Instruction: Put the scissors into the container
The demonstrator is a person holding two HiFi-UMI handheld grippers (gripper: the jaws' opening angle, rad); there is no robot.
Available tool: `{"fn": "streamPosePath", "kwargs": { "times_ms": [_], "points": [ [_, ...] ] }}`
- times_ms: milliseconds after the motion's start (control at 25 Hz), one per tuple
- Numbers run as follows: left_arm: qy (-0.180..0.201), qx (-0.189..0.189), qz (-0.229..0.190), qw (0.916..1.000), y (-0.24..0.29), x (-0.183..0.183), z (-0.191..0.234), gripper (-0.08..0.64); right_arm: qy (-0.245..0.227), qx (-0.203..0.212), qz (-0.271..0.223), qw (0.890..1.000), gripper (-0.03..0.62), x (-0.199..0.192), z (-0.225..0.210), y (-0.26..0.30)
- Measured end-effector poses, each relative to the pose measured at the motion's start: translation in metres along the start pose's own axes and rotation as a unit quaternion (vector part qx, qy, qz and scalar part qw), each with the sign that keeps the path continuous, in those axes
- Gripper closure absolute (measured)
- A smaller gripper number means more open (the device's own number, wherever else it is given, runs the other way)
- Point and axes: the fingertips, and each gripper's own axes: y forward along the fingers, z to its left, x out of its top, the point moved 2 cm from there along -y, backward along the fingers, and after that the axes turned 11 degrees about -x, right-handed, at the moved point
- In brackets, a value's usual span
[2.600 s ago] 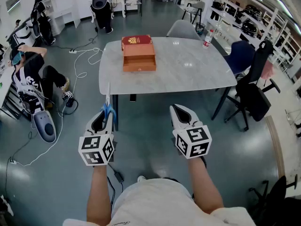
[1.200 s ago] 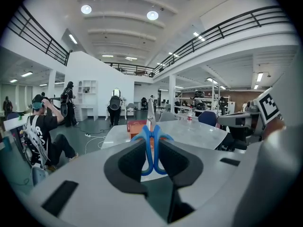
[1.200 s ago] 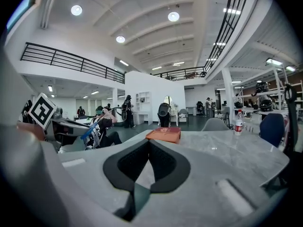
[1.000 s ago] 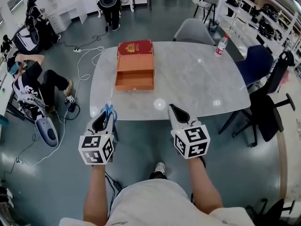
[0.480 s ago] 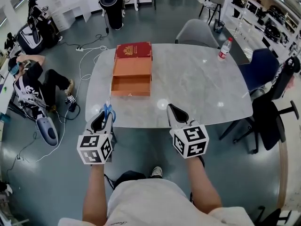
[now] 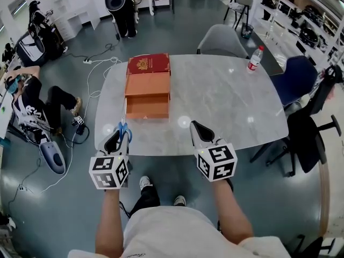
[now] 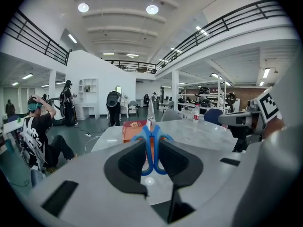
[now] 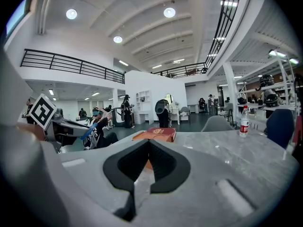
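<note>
My left gripper (image 6: 119,134) is clamped on the blue handles of the one pair of scissors (image 6: 124,126). The blade points up and ahead, just at the near edge of the one table (image 6: 226,106). I judge the pick-up done; the carry and the drop are left. The single orange box (image 6: 146,112) sits open further along the table with nothing visible inside, its red lid (image 6: 148,64) flipped back. My right gripper (image 6: 196,129) has its jaws together on nothing. One bottle (image 6: 255,59) stands far right.

Container (image 6: 147,112) apparently open from above.
</note>
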Motion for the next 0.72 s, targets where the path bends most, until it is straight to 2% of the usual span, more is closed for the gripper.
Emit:
{"fn": "streamPosePath", "kwargs": {
  "times_ms": [400,720],
  "points": [
    [0.003,-0.038,0.007,0.9993,0.051,0.01,0.047,0.477,0.001,-0.037,0.011,0.999,0.588,0.002,0.005,0.049],
    [0.02,-0.082,0.02,0.9962,0.09,0.021,0.094,0.477,0.009,-0.086,0.019,0.996,0.588,0.015,0.016,0.087]
  ]
}}
